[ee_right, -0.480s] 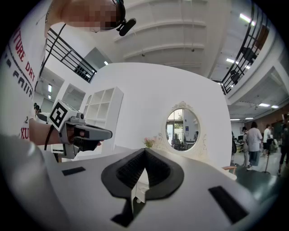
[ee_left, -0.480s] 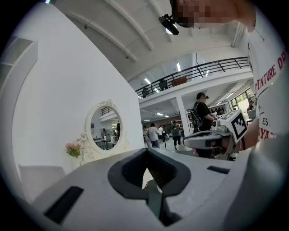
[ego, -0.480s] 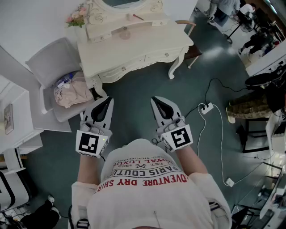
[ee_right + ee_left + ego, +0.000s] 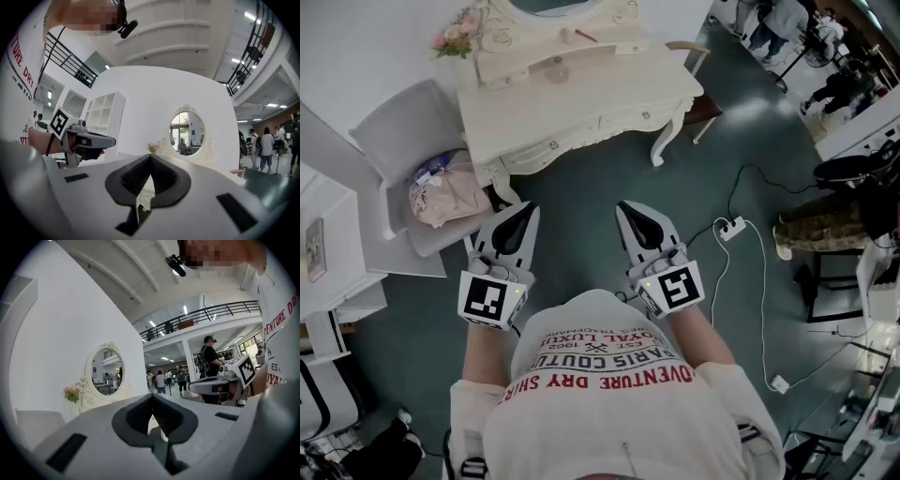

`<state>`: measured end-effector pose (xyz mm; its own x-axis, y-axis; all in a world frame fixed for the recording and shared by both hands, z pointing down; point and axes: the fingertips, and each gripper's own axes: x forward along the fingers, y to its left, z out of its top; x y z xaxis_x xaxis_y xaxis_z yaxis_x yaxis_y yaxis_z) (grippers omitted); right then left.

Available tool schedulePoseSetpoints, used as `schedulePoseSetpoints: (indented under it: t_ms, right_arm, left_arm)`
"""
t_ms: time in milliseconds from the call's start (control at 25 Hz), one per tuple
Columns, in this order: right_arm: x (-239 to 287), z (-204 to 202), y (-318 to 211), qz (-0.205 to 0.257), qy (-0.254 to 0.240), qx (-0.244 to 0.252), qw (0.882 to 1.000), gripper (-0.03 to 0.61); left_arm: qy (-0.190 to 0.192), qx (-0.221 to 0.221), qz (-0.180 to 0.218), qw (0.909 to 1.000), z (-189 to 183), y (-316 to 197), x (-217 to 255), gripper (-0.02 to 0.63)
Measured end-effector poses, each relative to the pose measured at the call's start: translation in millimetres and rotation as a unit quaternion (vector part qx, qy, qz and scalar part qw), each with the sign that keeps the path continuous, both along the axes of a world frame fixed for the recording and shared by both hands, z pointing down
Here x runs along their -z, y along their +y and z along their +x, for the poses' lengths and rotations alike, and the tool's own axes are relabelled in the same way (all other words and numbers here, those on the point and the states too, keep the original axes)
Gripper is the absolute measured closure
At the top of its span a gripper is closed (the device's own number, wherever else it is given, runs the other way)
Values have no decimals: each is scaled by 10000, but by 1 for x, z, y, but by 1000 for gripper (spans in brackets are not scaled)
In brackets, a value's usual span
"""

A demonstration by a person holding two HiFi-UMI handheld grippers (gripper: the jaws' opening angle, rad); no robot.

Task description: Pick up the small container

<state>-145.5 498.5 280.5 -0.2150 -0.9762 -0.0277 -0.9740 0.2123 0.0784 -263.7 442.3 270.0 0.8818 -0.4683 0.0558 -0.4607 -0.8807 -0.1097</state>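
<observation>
With left claw (image 4: 525, 214) and right claw (image 4: 630, 214) shut, empty, well short of worktop (image 4: 628, 84), step closer. Aim for small round container (image 4: 555, 70), seemingly on worktop's back ledge; open one claw early, straddle squarely before closing.

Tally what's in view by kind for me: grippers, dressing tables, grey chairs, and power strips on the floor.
2 grippers: left gripper, right gripper
1 dressing table
1 grey chair
1 power strip
Total: 5
</observation>
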Motion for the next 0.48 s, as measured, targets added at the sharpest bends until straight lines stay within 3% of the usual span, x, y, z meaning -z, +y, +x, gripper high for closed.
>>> schedulePoseSetpoints:
  t_ms: [240,480]
  right_arm:
    - [-14,33,3,-153,-133,-194,9996,580]
    - [-21,52,-12,-238,-2,-78,9997,580]
  left_arm:
    - [10,71,-114,9999,21,-1,-10,607]
    - [-30,38,-203,9998,48,-13,-17,607]
